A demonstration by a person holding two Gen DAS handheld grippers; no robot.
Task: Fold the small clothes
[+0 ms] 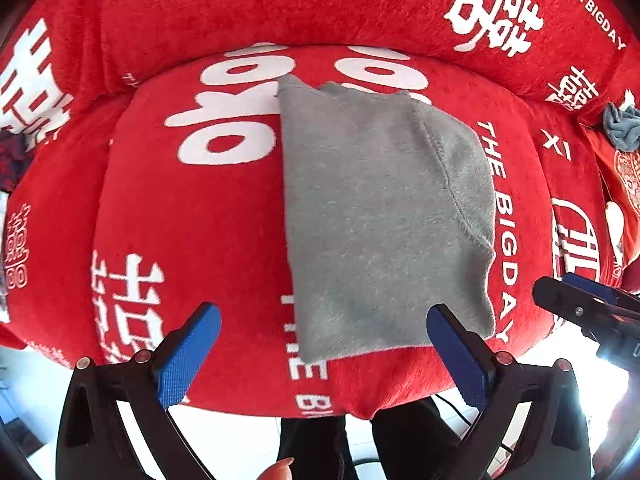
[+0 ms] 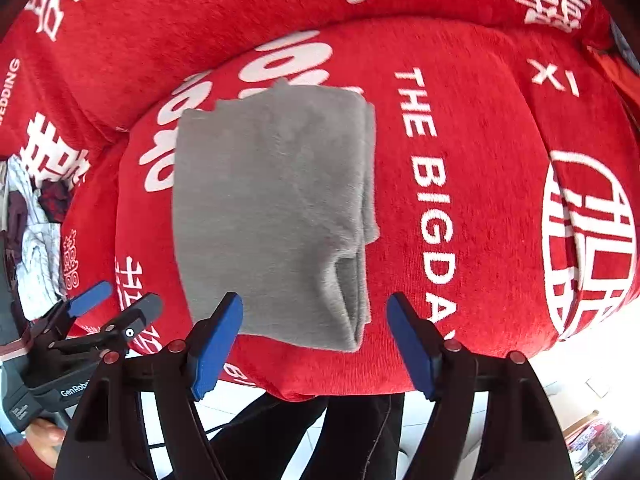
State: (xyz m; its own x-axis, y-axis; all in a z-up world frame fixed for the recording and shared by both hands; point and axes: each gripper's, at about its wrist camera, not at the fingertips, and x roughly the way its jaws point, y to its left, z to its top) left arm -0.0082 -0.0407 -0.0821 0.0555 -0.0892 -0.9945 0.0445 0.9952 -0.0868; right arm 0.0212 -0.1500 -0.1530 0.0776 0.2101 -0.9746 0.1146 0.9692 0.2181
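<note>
- Red sofa (image 1: pixel 200 208) with white lettering fills both views; white floor (image 1: pixel 28 392) shows below the seat edge
- Grey garment (image 1: pixel 384 220) lies folded into a rough rectangle on the seat cushion, its near edge close to the cushion's front
- Folded layers show along the garment's right side in the right wrist view (image 2: pixel 272 216)
- Left gripper (image 1: pixel 324 356) hangs just in front of the garment's near edge, blue pads (image 1: pixel 188 356) spread wide, holding nothing
- Right gripper (image 2: pixel 316 344) also sits before the near edge, jaws spread wide and empty
- Each gripper shows at the edge of the other's view, apart from the cloth
- Grey rag (image 1: pixel 622 128) lies far right on the sofa
- Pile of clothes (image 2: pixel 36 216) sits at the left end
</note>
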